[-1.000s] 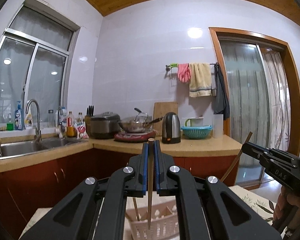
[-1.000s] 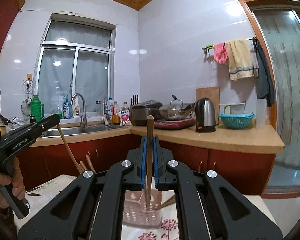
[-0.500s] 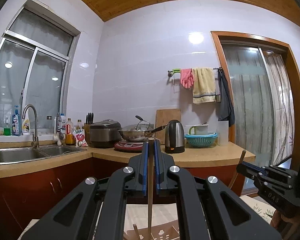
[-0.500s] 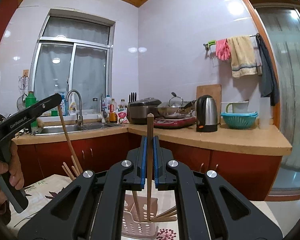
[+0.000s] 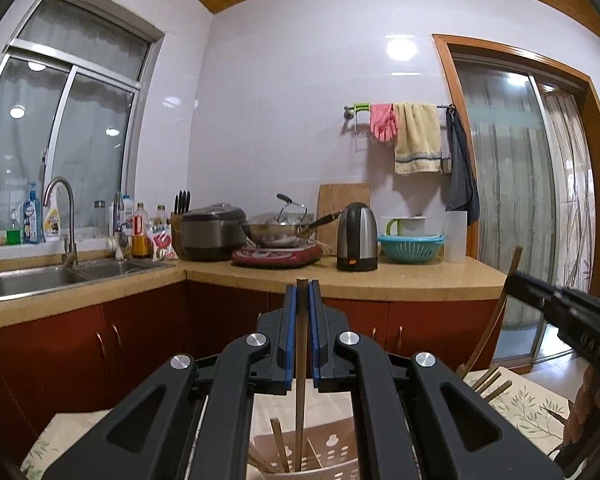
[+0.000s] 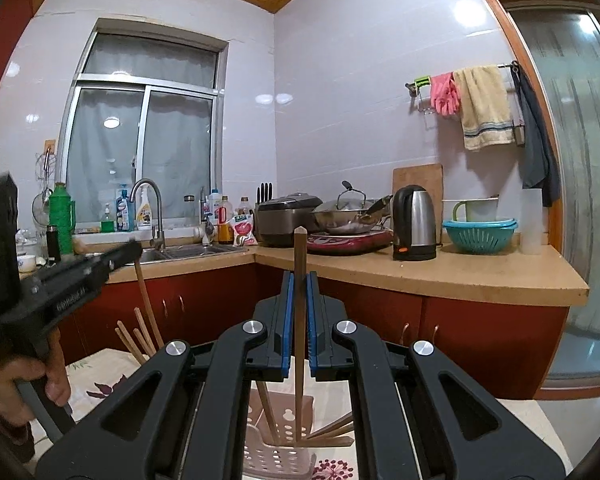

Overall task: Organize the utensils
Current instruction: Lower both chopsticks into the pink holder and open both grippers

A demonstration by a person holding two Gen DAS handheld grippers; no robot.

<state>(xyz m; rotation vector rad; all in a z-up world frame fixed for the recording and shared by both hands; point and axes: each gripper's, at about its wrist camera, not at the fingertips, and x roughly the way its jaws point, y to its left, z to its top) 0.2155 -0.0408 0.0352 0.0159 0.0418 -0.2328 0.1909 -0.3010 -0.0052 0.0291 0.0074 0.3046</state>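
An upright chopstick [image 5: 300,344] is clamped in the left gripper [image 5: 300,300] and another chopstick [image 6: 299,300] in the right gripper [image 6: 299,292] — each hung directly over a perforated holder [image 5: 328,452] [image 6: 276,456] below the jaws — so lowering, then release, is judged due next.

Matt wooden chopstick [image 5: 299,364]; perforated plastic utensil basket [image 6: 278,454]; shiny steel kettle [image 5: 357,237]; glossy wall tiles [image 5: 284,128].

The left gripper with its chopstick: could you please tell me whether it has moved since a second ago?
Yes. The left gripper has sunk: its tips sat level with the kettle before, now below the counter's edge, nearer the holder.
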